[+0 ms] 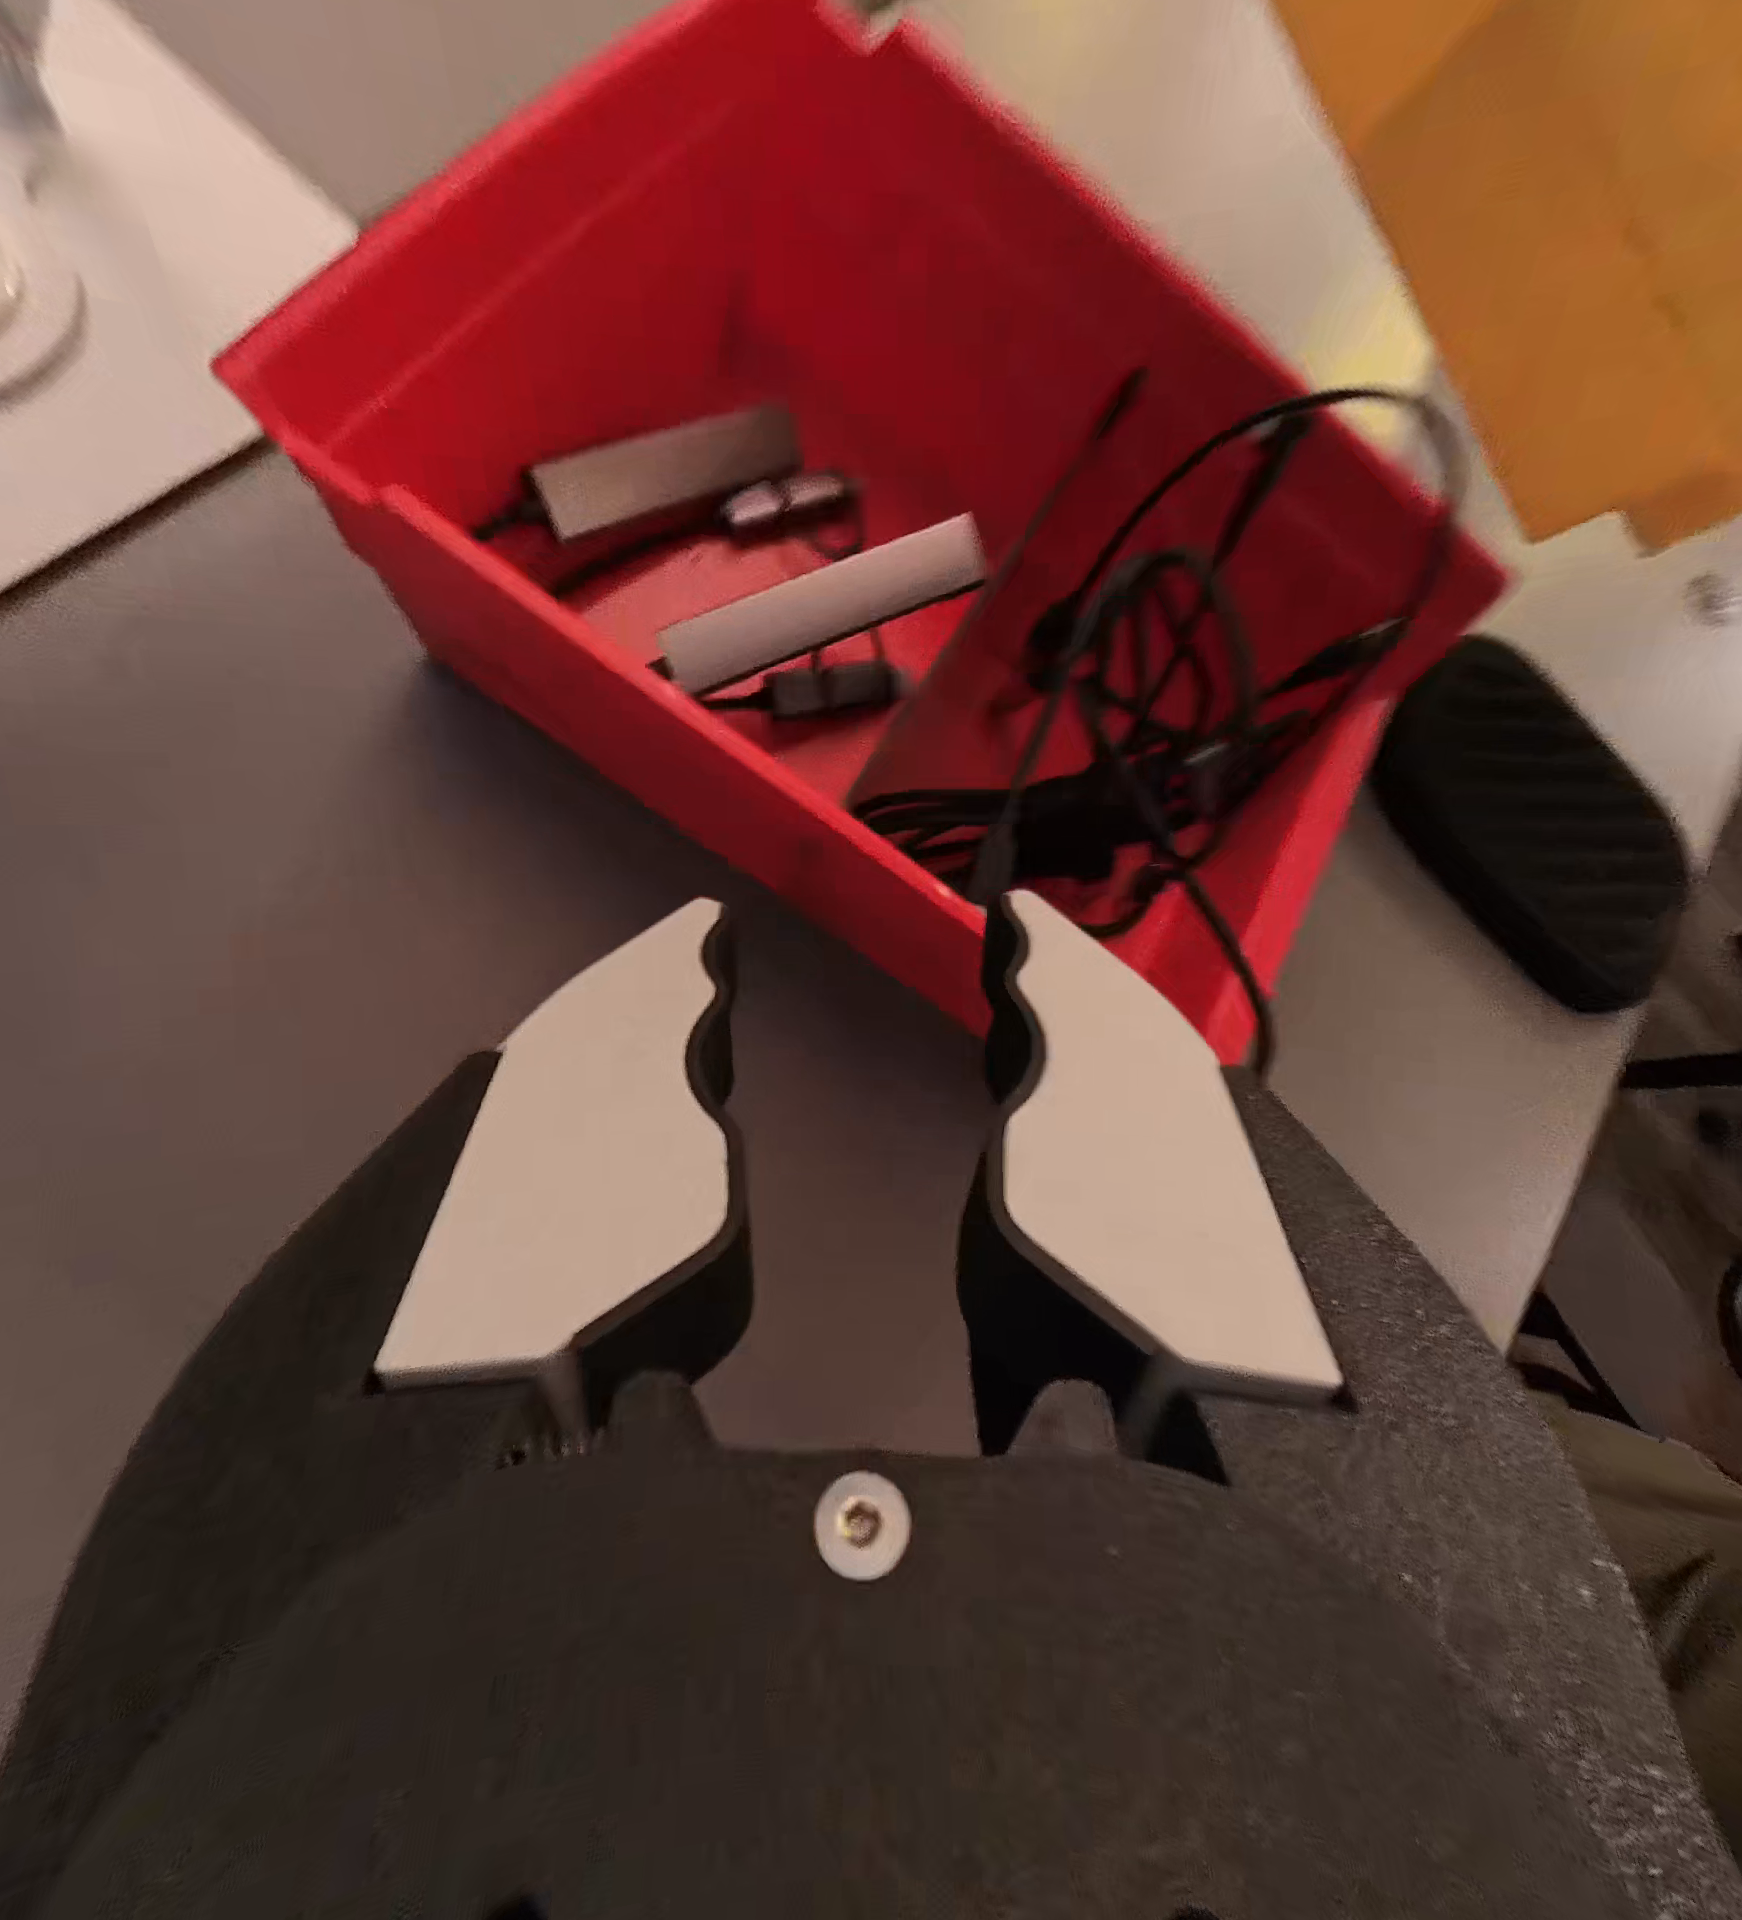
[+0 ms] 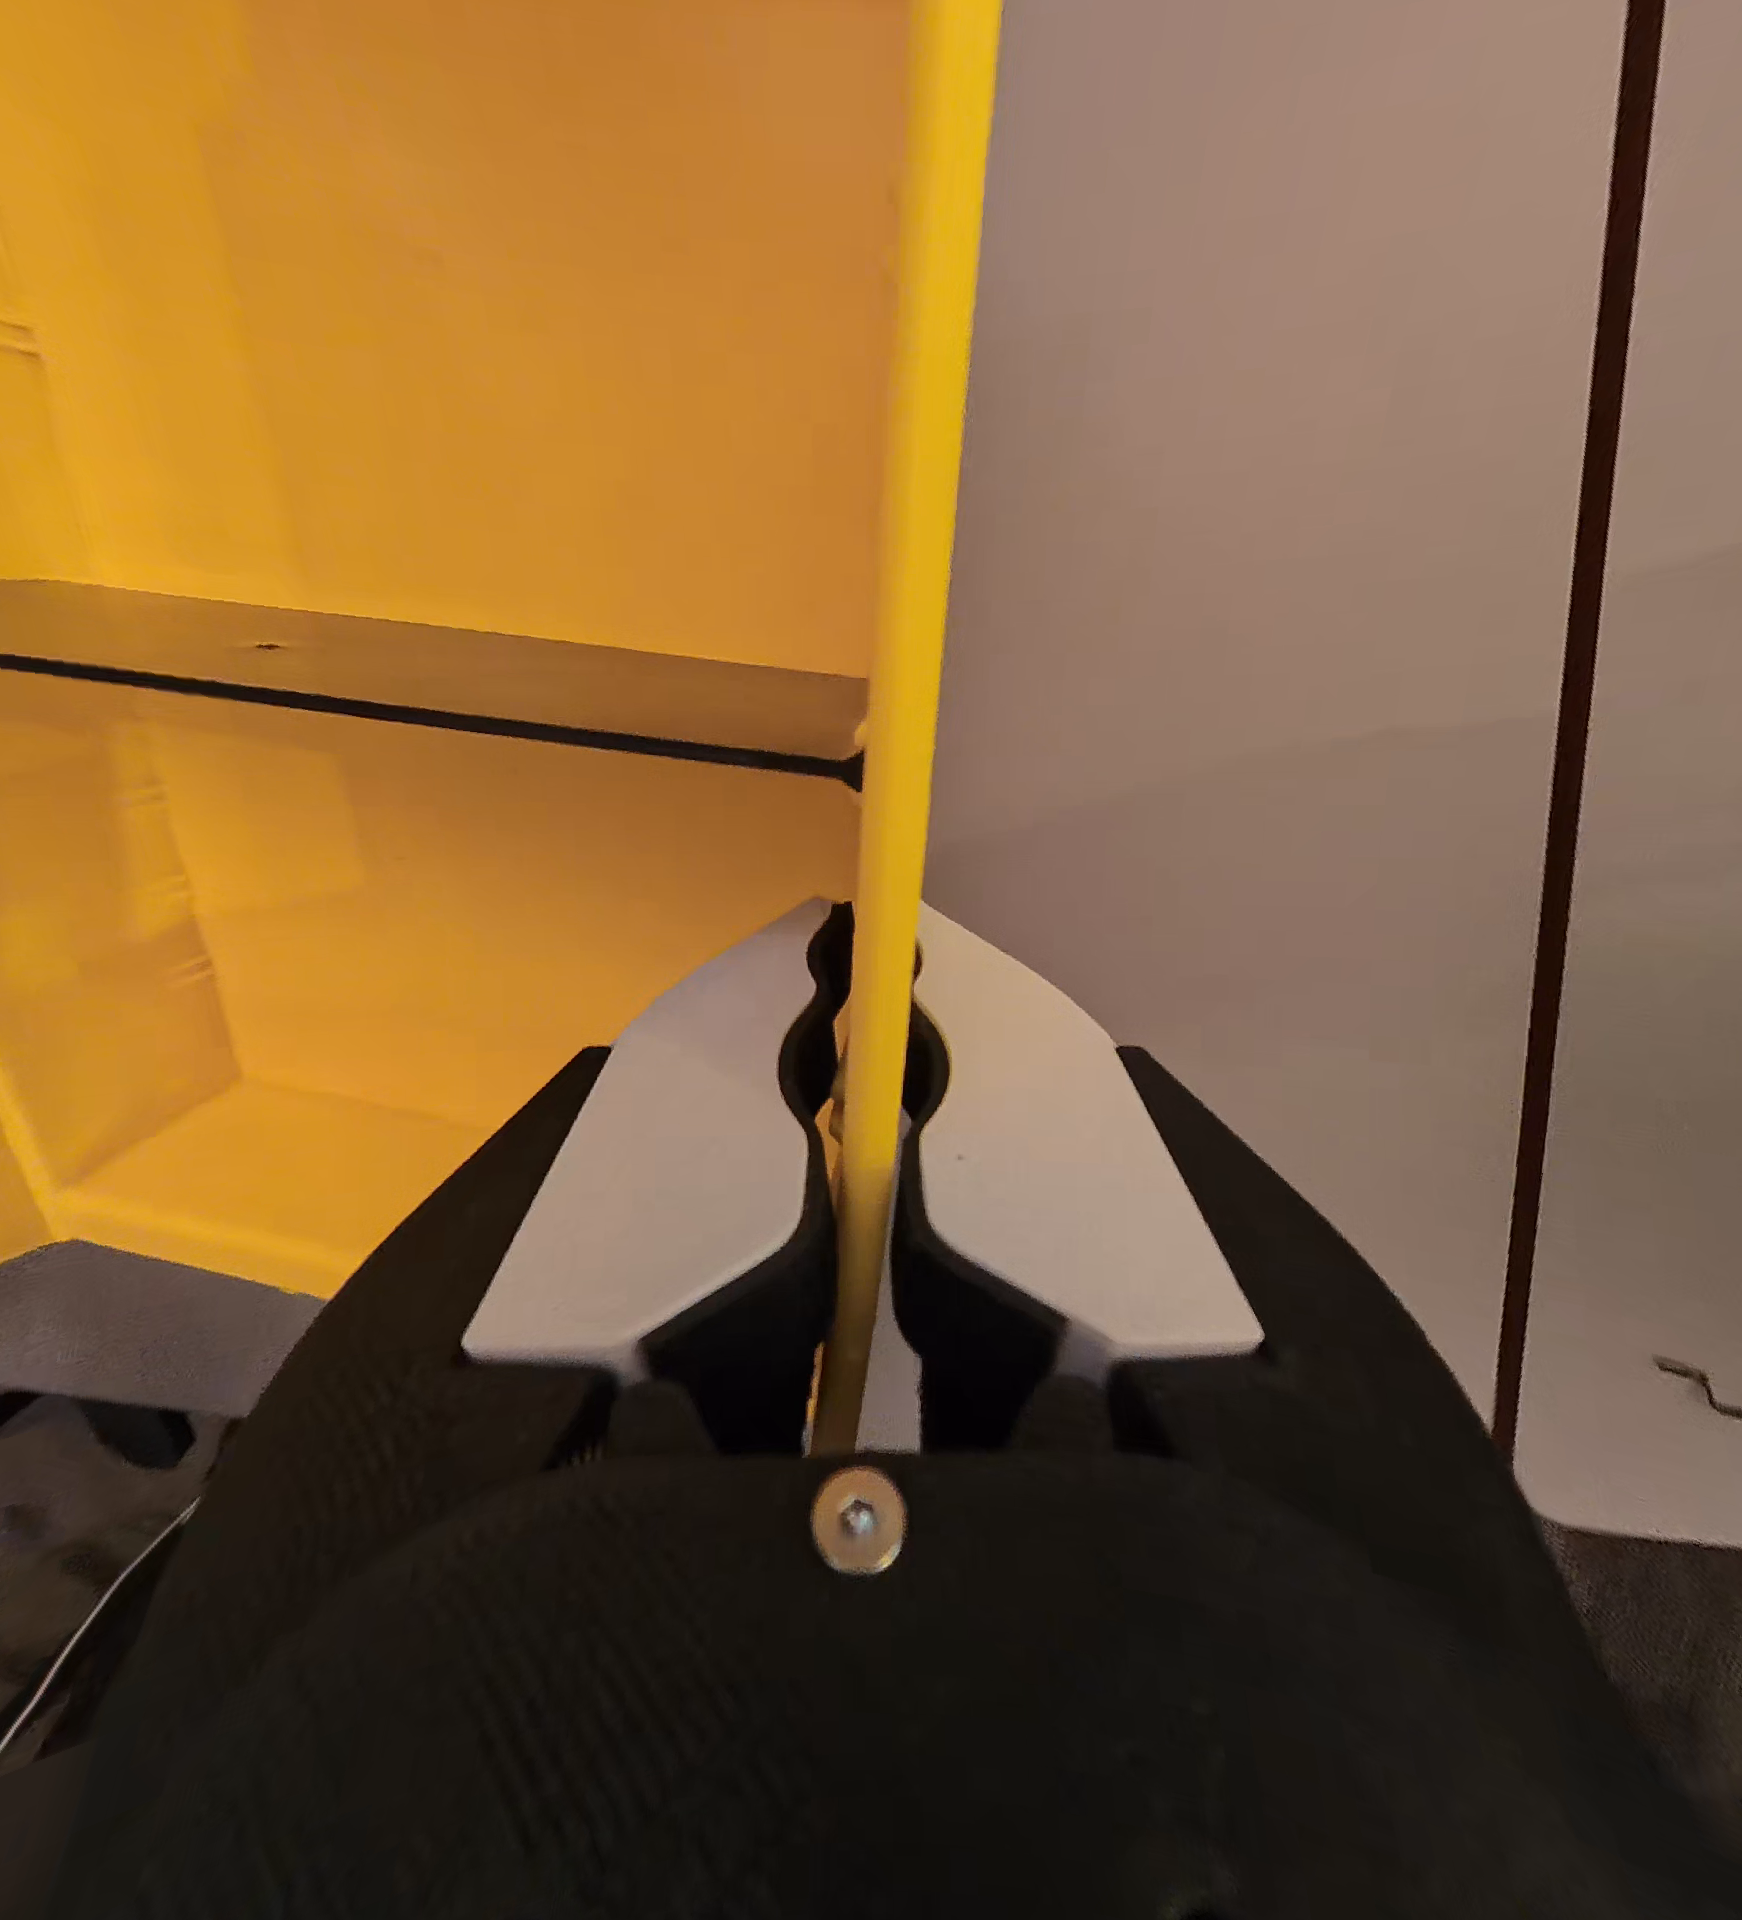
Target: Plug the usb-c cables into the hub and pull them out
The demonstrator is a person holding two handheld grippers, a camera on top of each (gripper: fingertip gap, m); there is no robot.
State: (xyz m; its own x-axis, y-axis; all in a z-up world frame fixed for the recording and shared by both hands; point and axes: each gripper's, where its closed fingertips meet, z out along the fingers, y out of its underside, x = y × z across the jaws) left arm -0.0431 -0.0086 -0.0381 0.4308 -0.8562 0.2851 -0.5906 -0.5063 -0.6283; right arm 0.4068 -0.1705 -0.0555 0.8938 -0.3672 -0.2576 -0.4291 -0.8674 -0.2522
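Nearest in the left wrist view, the left tool [image 1: 862,914] is seen spread apart with nothing between its fingers, held above a dark surface [image 1: 171,935]. Just beyond its tips, a red bin [image 1: 638,260] is set at an angle on that surface and is split by a divider into two compartments. Two grey hubs are laid in the left compartment, the nearer hub [image 1: 825,597] and the farther hub [image 1: 659,468], each with a short black lead beside it. A tangle of black usb-c cables [image 1: 1158,707] is piled in the right compartment, with one strand draped over the bin's near wall. A dark ribbed case [image 1: 1532,821] is seen to the right of the bin, on a lighter surface. In the right wrist view, the right tool [image 2: 872,925] is pressed together on the thin side wall of a yellow bin [image 2: 929,520], which is crossed inside by a grey divider [image 2: 431,655]. A white panel [image 2: 1262,520] is seen behind.
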